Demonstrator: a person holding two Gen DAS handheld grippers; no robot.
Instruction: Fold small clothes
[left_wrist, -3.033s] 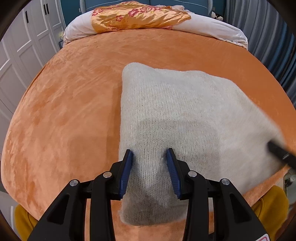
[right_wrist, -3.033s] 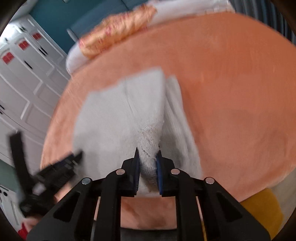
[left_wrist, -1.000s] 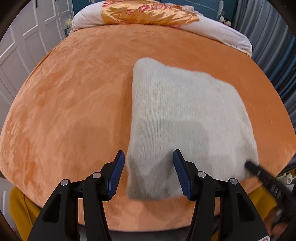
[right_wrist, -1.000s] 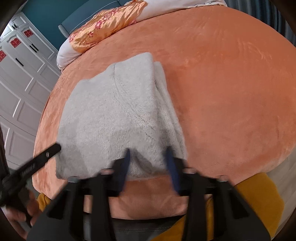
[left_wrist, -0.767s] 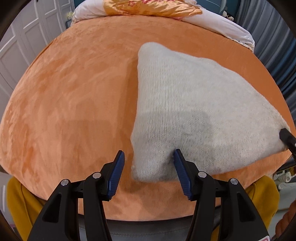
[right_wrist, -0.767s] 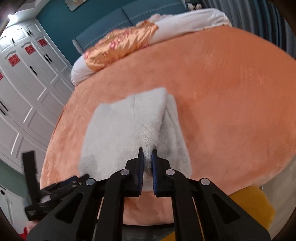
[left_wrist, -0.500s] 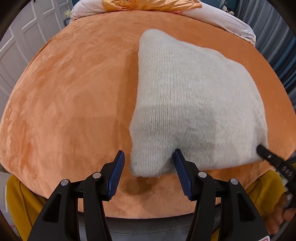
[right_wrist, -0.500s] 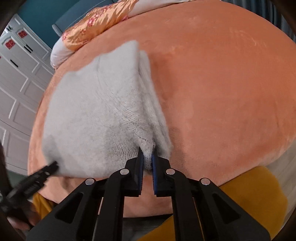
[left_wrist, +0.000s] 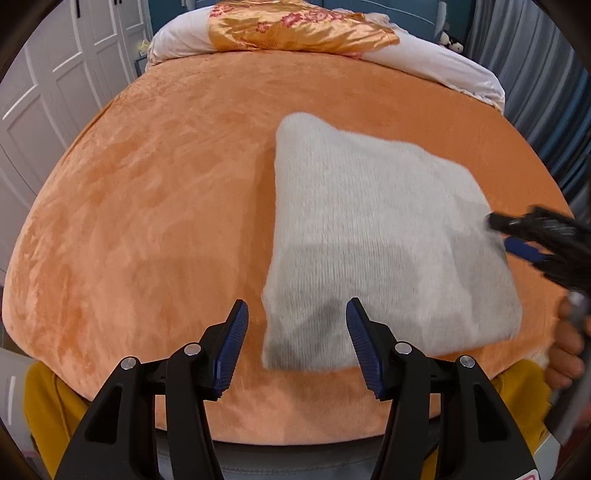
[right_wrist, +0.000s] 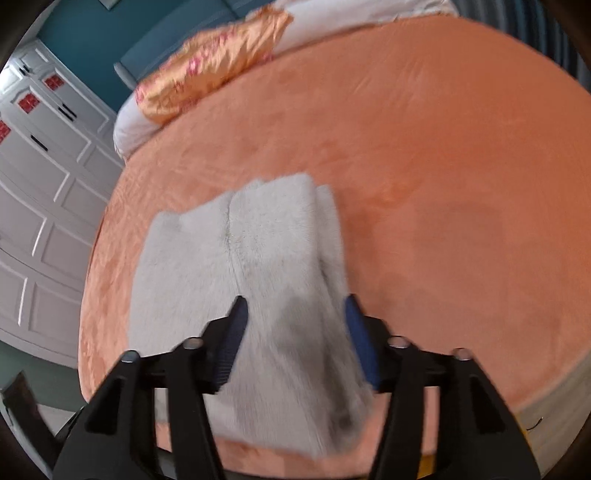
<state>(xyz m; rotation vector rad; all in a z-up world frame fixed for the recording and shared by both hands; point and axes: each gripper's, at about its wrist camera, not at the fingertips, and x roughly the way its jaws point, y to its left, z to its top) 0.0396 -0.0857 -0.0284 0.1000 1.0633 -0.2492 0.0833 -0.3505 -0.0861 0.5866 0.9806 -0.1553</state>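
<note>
One wide bed, covered with a plush orange blanket, fills both views; at its far end lie one long white pillow and one shiny golden cloth with red flowers. One folded grey knitted sweater, fuzzy and nearly square, rests flat near the front edge. The left gripper is released, above the sweater's corner. The right gripper has its jaws opening, the sweater's edge between them, not pressed.

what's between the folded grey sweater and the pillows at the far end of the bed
Nothing: only bare orange blanket lies between the grey sweater and the pillows, clearest in the left wrist view.
</note>
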